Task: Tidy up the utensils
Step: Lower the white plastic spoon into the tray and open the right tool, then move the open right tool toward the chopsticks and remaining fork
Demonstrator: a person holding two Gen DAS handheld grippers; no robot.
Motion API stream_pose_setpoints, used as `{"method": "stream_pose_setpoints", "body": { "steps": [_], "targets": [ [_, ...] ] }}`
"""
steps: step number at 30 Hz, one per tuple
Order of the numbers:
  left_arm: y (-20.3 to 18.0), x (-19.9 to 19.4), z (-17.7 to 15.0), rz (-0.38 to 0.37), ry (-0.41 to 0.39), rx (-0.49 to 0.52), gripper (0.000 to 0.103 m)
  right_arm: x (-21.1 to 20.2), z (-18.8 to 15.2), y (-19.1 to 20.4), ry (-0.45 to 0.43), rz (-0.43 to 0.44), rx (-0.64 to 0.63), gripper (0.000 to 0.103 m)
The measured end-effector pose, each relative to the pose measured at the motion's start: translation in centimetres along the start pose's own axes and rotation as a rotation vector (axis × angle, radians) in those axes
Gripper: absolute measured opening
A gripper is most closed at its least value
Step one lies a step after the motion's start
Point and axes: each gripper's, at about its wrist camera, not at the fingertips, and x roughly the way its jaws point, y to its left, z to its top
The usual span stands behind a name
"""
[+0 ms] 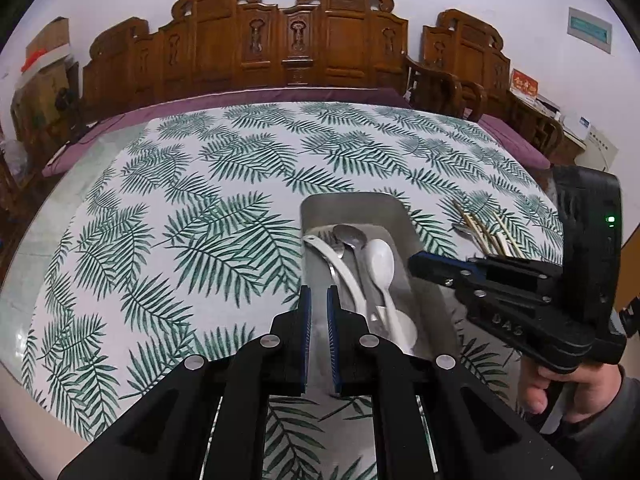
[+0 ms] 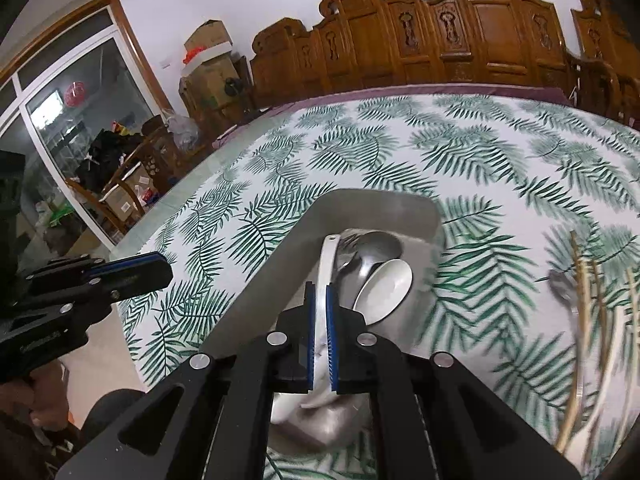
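A steel tray (image 1: 320, 208) (image 2: 260, 292) lies on the leaf-print tablecloth and holds two white ceramic spoons (image 1: 380, 260) (image 2: 386, 284) and metal spoons (image 1: 350, 236) (image 2: 376, 246). My right gripper (image 2: 320, 292) hangs over the tray with the long handle of a white spoon (image 2: 328, 256) between its nearly closed fingers. My left gripper (image 1: 319, 294) is nearly closed and empty at the tray's left wall. The right gripper also shows in the left wrist view (image 1: 424, 266). Chopsticks (image 1: 480, 228) (image 2: 580, 280) and a metal spoon (image 2: 564, 292) lie on the cloth to the right of the tray.
Carved wooden chairs (image 1: 288, 40) stand along the table's far side. A purple cloth edges the far side of the table (image 1: 240, 98). Boxes and clutter (image 2: 132, 184) stand by a glass door at the left. A bare strip of table (image 1: 48, 208) runs along the cloth's left side.
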Motion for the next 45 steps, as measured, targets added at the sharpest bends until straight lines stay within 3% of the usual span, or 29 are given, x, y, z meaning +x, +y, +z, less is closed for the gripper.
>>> {"method": "stream_pose_setpoints", "body": {
  "steps": [10,13,15,19,23,25,26,35,41,45],
  "targets": [
    [-3.7,0.4,0.0,-0.052,-0.001,0.041,0.009,-6.3,-0.7,-4.6,-0.062,-0.123,-0.016,0.008],
    [-5.2,0.7,0.0,-0.066,-0.001,0.058,0.024,-7.9,-1.1,-6.6,-0.074,-0.172,-0.005,0.008],
    [-6.1,0.9,0.0,-0.080,0.001,0.071,0.027,-9.0,-1.4,-8.3,-0.075,-0.215,0.010,0.008],
    [-7.7,1.3,0.0,-0.098,0.003,0.086,0.049,-10.1,-1.9,-10.9,-0.069,-0.278,0.041,0.008],
    [-9.3,2.0,-0.2,-0.106,0.016,0.107,0.060,-10.1,-2.5,-13.7,-0.036,-0.336,0.088,0.010],
    [-10.0,2.4,-0.5,-0.111,0.024,0.118,0.062,-9.7,-2.8,-14.6,-0.008,-0.348,0.105,0.022],
    [-10.2,2.6,-0.6,-0.113,0.027,0.121,0.063,-9.4,-3.0,-14.9,0.007,-0.355,0.113,0.022],
    [-11.9,3.6,-1.3,-0.135,0.048,0.144,0.063,-5.5,-5.0,-16.9,0.166,-0.383,0.168,0.022],
    [-12.3,3.8,-1.5,-0.140,0.055,0.156,0.063,-4.5,-5.4,-16.4,0.186,-0.404,0.144,0.022],
    [-12.5,3.7,-1.6,-0.138,0.056,0.166,0.063,-4.6,-5.4,-16.7,0.183,-0.406,0.157,0.010]
  ]
}}
